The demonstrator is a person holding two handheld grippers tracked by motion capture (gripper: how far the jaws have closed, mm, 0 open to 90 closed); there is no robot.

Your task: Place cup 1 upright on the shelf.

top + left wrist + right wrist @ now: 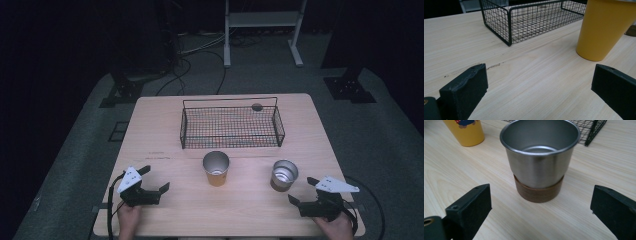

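steel cup straight ahead of the right gripper's wide jaws

high view: the steel cup (284,175) stands upright at lower right of the frame, just up and left of the right gripper (303,191), whose jaws are spread wide with nothing between them; the left gripper (155,179), lower left, is also wide and empty, and lies nearer the yellow cup (216,169) at centre; the wire basket (231,125) sits above both cups. left gripper view: the yellow cup (605,27) is at upper right, apart from the spread jaws, the basket (529,18) at top. right gripper view: the steel cup (539,157), upper centre, is shiny, empty, tapering down to a brown wooden base, standing beyond the jaw tips, not between them.
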